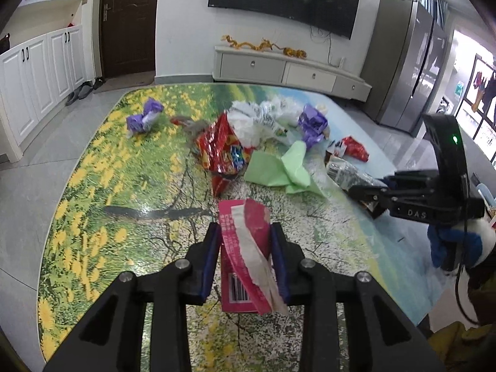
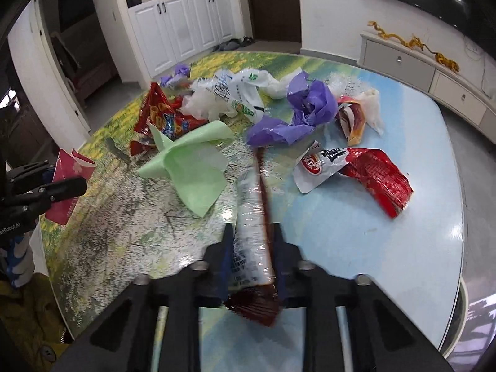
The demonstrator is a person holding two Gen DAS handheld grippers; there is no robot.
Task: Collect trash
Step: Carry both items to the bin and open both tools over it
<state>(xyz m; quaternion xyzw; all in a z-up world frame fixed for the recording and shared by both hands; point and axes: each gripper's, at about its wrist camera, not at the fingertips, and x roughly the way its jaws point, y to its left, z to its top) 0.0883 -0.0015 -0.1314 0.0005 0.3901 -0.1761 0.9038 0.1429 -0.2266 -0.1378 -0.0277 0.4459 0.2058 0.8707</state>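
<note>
Nearest the lens, we see the left gripper (image 1: 245, 232) closed part-way on a flat pink cardboard box with a torn white strip (image 1: 243, 248), its blue pads pressing the box's two sides. Likewise the right gripper (image 2: 252, 235) stands nearly closed on a long clear-and-dark-red plastic snack wrapper (image 2: 252, 217), which runs out ahead of the fingertips. No bin or bag for collection appears in either view, so we judge the task early: two pieces are in hand and the bulk remains.

By size, what remains on the round table with a printed meadow cover (image 1: 102, 167) is: a crumpled white plastic bag (image 2: 229, 93), a creased pale green paper sheet (image 2: 189, 167), a red foil snack bag (image 1: 223, 152), a crumpled purple plastic wrapper (image 2: 307, 108), a red-and-white torn packet (image 2: 356, 170), and a small purple wad (image 1: 144, 117) lying apart at the far left.
</note>
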